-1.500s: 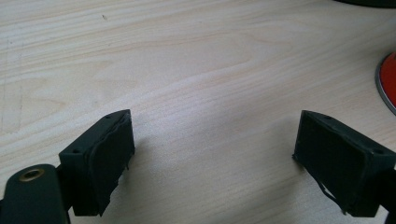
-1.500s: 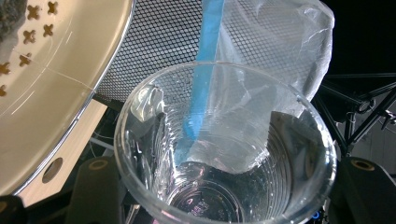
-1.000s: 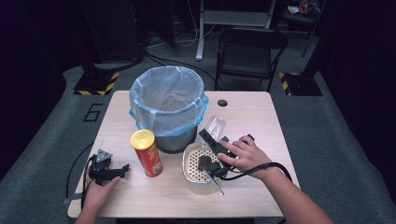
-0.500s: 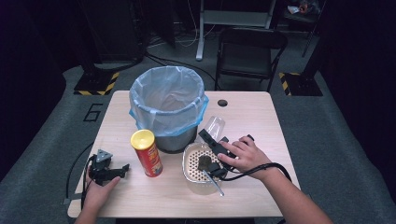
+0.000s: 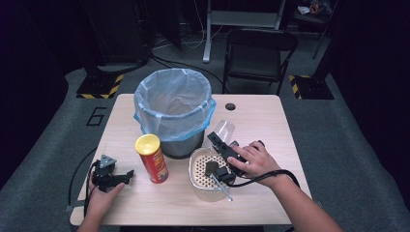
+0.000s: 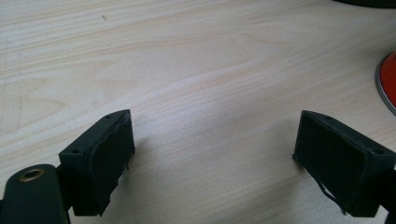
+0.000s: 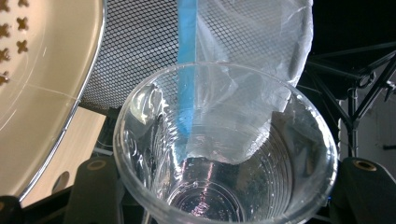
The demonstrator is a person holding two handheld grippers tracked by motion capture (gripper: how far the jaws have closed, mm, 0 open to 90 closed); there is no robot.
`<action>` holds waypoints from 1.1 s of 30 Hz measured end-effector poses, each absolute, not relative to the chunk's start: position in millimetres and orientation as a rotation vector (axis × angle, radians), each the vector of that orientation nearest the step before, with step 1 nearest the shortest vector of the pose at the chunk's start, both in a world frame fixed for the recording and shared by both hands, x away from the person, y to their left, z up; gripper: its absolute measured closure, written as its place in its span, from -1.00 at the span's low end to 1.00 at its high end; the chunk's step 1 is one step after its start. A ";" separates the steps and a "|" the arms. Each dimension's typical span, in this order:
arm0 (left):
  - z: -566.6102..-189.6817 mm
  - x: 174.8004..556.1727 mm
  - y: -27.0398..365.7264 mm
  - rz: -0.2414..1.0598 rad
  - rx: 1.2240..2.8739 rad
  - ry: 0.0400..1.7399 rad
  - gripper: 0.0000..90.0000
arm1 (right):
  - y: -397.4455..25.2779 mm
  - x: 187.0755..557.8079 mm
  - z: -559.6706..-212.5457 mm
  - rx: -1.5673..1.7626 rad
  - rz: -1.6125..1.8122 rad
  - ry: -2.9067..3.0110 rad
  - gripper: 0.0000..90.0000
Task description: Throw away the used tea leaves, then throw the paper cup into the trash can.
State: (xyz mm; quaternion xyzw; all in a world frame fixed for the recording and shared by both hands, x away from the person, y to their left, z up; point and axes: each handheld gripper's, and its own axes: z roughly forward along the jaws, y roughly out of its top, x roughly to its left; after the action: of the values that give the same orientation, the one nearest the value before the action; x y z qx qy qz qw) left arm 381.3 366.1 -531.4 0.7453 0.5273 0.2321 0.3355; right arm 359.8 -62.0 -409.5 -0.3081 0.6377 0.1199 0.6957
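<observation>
Clearly the work in hand is clearing rubbish into the bin, and the clear cup is the piece being carried. Largest on the table (image 5: pixel 270 121) is the mesh waste bin (image 5: pixel 174 108) with its blue-edged liner, standing at about eleven o'clock from the table's middle. Next in size, at five o'clock from the bin, sits the shallow perforated container (image 5: pixel 203 169), with a small dark object and a thin stick lying in it. At seven o'clock from the bin stands the red snack can (image 5: pixel 152 158) with its yellow lid, upright.

The right gripper (image 5: pixel 220 140) lies over the container's far rim, its jaws clamped on the clear plastic cup (image 5: pixel 224 130), which points toward the bin at roughly ten o'clock from the hand. In the right gripper view the cup (image 7: pixel 224 154) sits between the two jaws, mouth toward the camera, with the mesh wall and liner just behind it.

The left gripper (image 5: pixel 113 176) rests on the table at nine o'clock from the can, jaws spread wide with nothing between them, as the left gripper view shows over bare wood.

I judge the cup is gripped but not yet over the rim. The next move calls for lifting it above the liner's edge, then parting the jaws.
</observation>
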 end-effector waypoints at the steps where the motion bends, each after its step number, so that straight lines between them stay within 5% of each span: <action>1: -531.4 381.3 366.1 0.606 1.944 1.376 -0.74 | -62.9 359.5 -410.6 -0.661 0.286 1.439 -0.22; 21: -531.2 381.2 366.1 0.603 1.947 1.376 -0.74 | -64.5 357.7 -397.0 -0.438 0.549 1.575 -0.23; 33: -531.2 381.2 366.1 0.605 1.947 1.377 -0.74 | -74.4 362.8 -382.5 0.003 1.003 1.674 -0.23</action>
State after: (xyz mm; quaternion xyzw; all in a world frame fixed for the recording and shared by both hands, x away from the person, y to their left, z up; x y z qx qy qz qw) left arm 381.2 366.1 -531.2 0.7459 0.5275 0.2319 0.3341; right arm 362.8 -74.4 -382.5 0.0011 0.7102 0.4256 0.5607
